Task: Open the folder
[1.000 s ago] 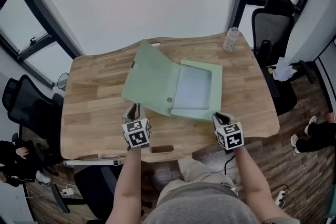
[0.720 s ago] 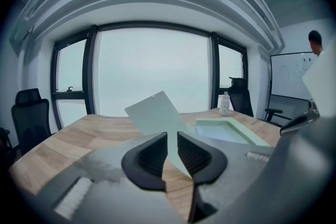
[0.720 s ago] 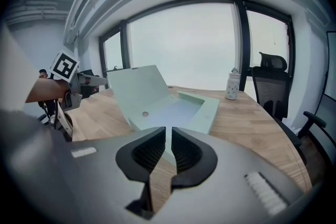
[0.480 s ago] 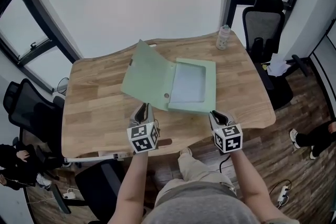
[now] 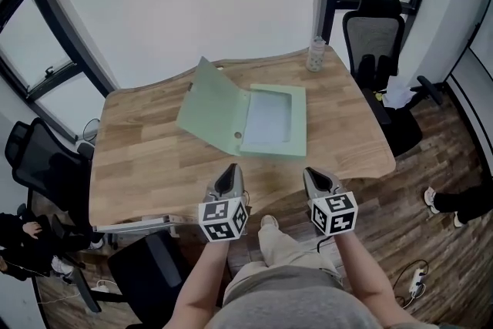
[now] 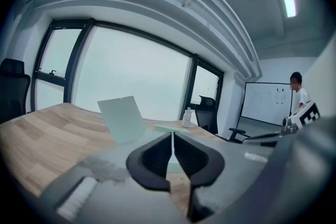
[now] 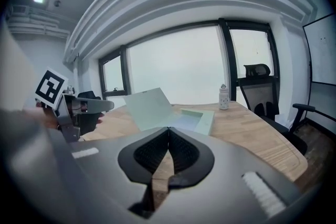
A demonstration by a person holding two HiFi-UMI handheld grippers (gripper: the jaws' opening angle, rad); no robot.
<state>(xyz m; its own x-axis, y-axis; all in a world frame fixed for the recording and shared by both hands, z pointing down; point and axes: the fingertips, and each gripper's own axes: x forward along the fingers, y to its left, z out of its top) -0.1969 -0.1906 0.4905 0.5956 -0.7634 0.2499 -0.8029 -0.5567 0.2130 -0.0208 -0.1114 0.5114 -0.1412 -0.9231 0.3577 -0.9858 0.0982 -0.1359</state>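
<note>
The pale green folder (image 5: 245, 118) lies open on the wooden table (image 5: 146, 158), its lid (image 5: 209, 105) propped up at the left and its tray flat at the right. Both grippers hover over the table's near edge, well short of the folder. The jaws of my left gripper (image 5: 228, 175) are closing; in the left gripper view (image 6: 171, 136) they meet with nothing between them. My right gripper (image 5: 316, 178) is shut and empty, as the right gripper view (image 7: 168, 130) shows. From both gripper views the folder (image 6: 122, 118) (image 7: 152, 107) stands far ahead.
A small bottle (image 5: 316, 54) stands at the table's far right corner. Black office chairs sit at the right (image 5: 373, 35) and left (image 5: 38, 166). A person (image 6: 298, 94) stands by a whiteboard beyond the table. Wooden flooring lies to the right.
Both grippers have drawn back from the folder's near edge toward the person and risen, and their jaws have closed. The folder stays open where it was.
</note>
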